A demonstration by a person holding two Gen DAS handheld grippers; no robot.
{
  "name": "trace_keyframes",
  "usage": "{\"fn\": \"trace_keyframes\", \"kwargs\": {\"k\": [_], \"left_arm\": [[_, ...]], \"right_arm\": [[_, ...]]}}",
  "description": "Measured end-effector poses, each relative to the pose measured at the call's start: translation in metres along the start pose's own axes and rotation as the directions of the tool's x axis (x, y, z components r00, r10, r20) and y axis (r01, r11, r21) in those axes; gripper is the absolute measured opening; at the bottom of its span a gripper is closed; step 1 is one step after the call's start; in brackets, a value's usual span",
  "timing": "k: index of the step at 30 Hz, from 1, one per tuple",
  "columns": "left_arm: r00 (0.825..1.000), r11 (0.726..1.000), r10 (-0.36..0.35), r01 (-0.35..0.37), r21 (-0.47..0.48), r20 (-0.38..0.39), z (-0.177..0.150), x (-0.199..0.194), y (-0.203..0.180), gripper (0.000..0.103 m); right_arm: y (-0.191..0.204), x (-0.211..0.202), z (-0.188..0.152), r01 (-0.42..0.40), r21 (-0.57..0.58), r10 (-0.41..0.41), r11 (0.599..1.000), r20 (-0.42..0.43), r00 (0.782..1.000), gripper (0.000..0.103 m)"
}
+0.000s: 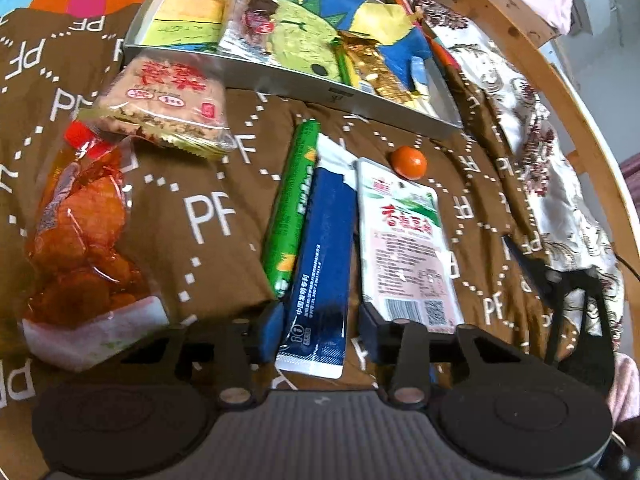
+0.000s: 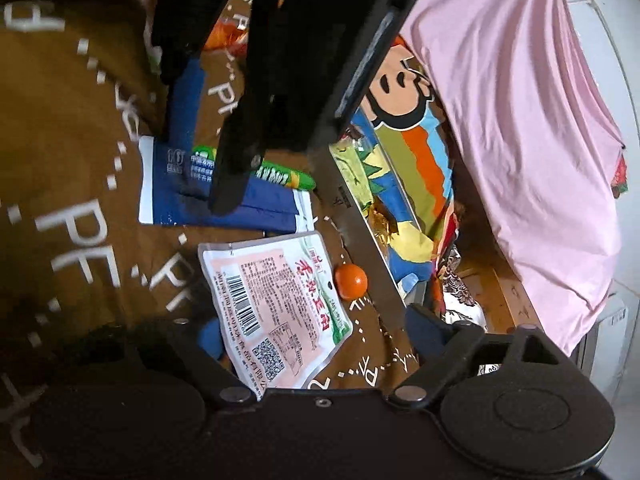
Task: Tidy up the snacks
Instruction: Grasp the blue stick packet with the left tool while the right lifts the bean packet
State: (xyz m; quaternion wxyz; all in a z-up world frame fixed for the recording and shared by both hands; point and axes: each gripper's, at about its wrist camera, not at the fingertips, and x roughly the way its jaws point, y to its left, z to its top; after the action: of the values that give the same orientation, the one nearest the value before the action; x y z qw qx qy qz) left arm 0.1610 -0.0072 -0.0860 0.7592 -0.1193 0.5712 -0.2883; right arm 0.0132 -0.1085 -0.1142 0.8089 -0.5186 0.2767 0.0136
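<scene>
A blue sachet (image 1: pixel 320 264) lies lengthwise between the fingers of my left gripper (image 1: pixel 322 330). The left pad touches its edge and a sliver of brown cloth shows at the right pad, so the jaws stand narrowly open around it. A green sausage stick (image 1: pixel 292 204) lies against the sachet's left side. My right gripper (image 2: pixel 318 334) is wide open over a white-and-pink pouch (image 2: pixel 276 312), which lies flat between its pads. A small orange ball (image 2: pixel 351 276) sits just beyond the pouch. The left tool's black frame hides part of the sachet (image 2: pixel 264 204) in the right wrist view.
A grey box (image 1: pixel 280 76) with a colourful lining stands behind the snacks and holds wrapped and gold-foil sweets (image 1: pixel 372 68). A biscuit pack (image 1: pixel 168 100) and an orange-red snack bag (image 1: pixel 80 232) lie left on the brown PF blanket (image 1: pixel 208 216). A wooden rail (image 1: pixel 520 40) and pink cloth (image 2: pixel 500 120) bound the right.
</scene>
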Motion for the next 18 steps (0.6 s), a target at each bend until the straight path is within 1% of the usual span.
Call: {"fn": "trace_keyframes", "kwargs": {"k": [3, 5, 6, 7, 8, 10, 12, 14, 16, 18], "left_arm": [[0.997, 0.996, -0.074, 0.074, -0.040, -0.005, -0.001, -0.002, 0.003, 0.040], [0.996, 0.995, -0.089, 0.089, -0.054, 0.001, 0.000, -0.001, 0.005, 0.040], [0.995, 0.993, -0.101, 0.101, -0.061, 0.007, 0.000, -0.002, 0.006, 0.040], [0.993, 0.990, -0.118, 0.118, -0.072, 0.013, 0.001, -0.001, 0.008, 0.040], [0.991, 0.988, -0.132, 0.133, -0.083, 0.017, 0.002, -0.001, 0.009, 0.040], [0.988, 0.984, -0.149, 0.151, -0.092, 0.026, 0.003, 0.000, 0.010, 0.040], [0.989, 0.985, -0.146, 0.149, -0.091, 0.033, 0.005, 0.002, 0.011, 0.040], [0.991, 0.986, -0.135, 0.137, -0.092, 0.027, 0.008, 0.008, 0.010, 0.040], [0.993, 0.989, -0.116, 0.116, -0.088, 0.012, 0.010, 0.015, 0.009, 0.041], [0.996, 0.993, -0.093, 0.093, -0.071, -0.001, 0.011, 0.020, 0.007, 0.041]], "right_arm": [[0.000, 0.001, -0.001, -0.001, -0.041, 0.002, 0.999, 0.017, 1.000, 0.077], [0.003, 0.001, -0.003, 0.008, -0.093, -0.003, 0.996, 0.044, 0.999, 0.063], [0.004, 0.001, -0.003, 0.013, -0.114, -0.006, 0.993, 0.054, 0.998, 0.060], [0.004, 0.002, -0.004, 0.014, -0.131, -0.006, 0.991, 0.061, 0.998, 0.054], [0.004, 0.003, -0.004, 0.014, -0.142, -0.005, 0.990, 0.067, 0.998, 0.052], [0.001, 0.006, -0.004, 0.022, -0.160, -0.009, 0.987, 0.080, 0.997, 0.052], [0.000, 0.013, -0.007, 0.066, -0.207, -0.045, 0.976, 0.102, 0.994, 0.056], [-0.003, 0.021, -0.011, 0.089, -0.230, -0.064, 0.969, 0.113, 0.992, 0.065], [-0.009, 0.030, -0.016, 0.059, -0.224, -0.031, 0.973, 0.127, 0.991, 0.069], [-0.013, 0.039, -0.019, 0.039, -0.218, -0.009, 0.975, 0.138, 0.990, 0.069]]}}
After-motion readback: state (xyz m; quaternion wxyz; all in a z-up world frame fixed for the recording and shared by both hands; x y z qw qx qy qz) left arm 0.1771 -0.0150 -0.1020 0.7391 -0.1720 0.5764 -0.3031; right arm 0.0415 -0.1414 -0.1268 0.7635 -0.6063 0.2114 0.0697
